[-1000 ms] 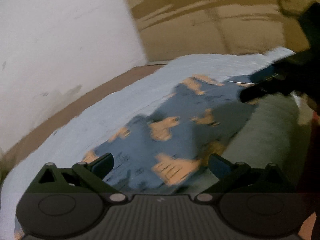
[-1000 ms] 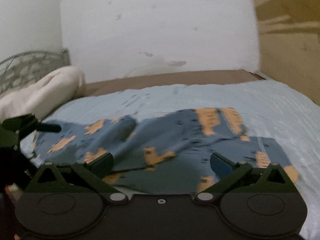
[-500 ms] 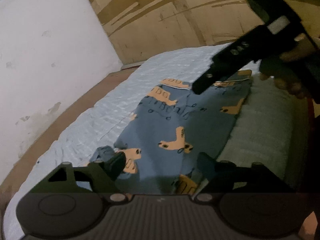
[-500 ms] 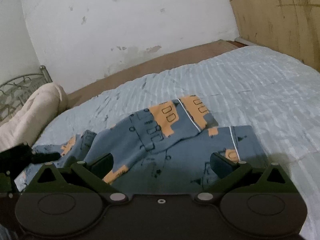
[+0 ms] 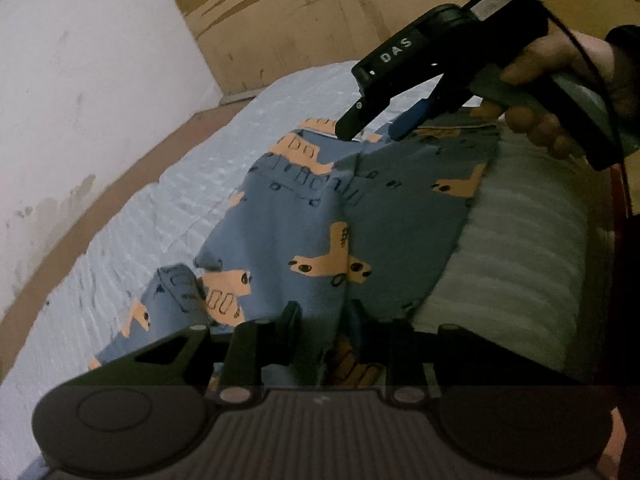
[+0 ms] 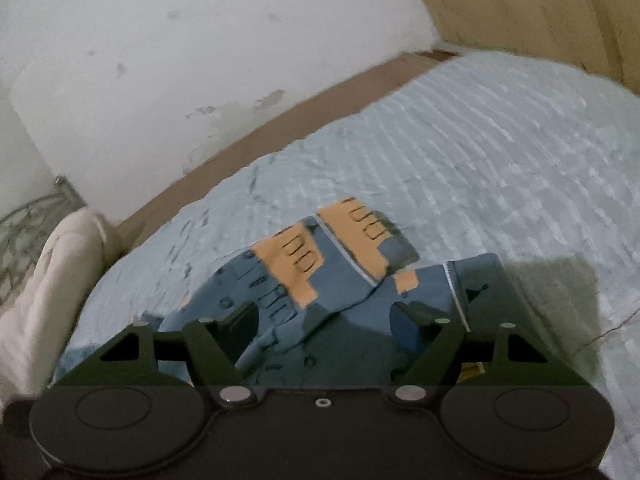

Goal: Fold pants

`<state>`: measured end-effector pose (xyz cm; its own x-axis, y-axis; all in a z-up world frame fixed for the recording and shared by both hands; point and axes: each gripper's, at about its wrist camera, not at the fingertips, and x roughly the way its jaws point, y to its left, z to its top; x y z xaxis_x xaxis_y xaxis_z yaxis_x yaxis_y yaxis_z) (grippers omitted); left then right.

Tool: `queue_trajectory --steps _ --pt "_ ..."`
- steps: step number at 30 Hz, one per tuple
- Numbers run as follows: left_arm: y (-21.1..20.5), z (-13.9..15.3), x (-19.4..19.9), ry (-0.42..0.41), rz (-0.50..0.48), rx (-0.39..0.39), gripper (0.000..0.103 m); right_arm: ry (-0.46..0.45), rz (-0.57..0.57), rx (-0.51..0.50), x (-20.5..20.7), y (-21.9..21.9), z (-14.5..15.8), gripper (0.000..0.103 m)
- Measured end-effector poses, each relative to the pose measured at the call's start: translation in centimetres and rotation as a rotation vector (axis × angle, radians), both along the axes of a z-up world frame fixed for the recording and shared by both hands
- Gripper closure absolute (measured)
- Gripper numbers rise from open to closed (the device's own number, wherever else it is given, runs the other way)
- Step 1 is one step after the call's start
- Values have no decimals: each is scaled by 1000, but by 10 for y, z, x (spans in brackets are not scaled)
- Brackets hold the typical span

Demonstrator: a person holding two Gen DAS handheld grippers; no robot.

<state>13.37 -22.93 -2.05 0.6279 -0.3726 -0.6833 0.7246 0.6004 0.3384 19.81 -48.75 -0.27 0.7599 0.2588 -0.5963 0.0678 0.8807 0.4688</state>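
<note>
Left wrist: one pants (image 5: 304,216); left gripper (image 5: 326,322) closing around fabric fold; right gripper (image 5: 374,130) closing, apart.

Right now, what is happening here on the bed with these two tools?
A person is starting to fold blue pants with orange prints, spread on a pale blue bedspread. The left gripper has just been closing, and a ridge of fabric sits between its fingers at the near end; whether it is pinched yet I cannot tell. The right gripper, in the person's hand, has also been closing over the far end, its jaws wide apart. No fold is made yet.
</note>
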Motion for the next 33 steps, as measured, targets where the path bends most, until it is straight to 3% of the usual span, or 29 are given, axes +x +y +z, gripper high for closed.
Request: queue_trajectory --steps 1,3,5,7,9,12,15,24,29,33 --pt "0 -1 1 11 5 -4 79 22 -19 16 7 -3 -3 32" --pt "2 0 2 36 13 -20 98 54 -50 37 18 -8 -8 36" --pt "3 1 4 44 28 -45 103 70 -81 54 28 -12 -12 41" --pt "6 4 5 57 42 -72 103 83 -110 70 37 -17 -15 53" --pt "8 7 7 64 54 -93 103 94 -141 84 43 -22 -18 76" --pt "10 10 7 59 62 -111 103 102 -183 148 46 -32 -23 96" --pt "11 12 6 62 60 -121 103 61 -186 161 42 -34 -19 98" --pt "11 22 0 21 52 -164 103 -67 -149 76 18 -39 20 100" --pt "12 37 -12 5 4 -197 103 -150 -150 10 -29 -47 48 100" --pt "11 30 -18 36 -27 -175 103 -131 -187 -13 -71 -56 40 100"
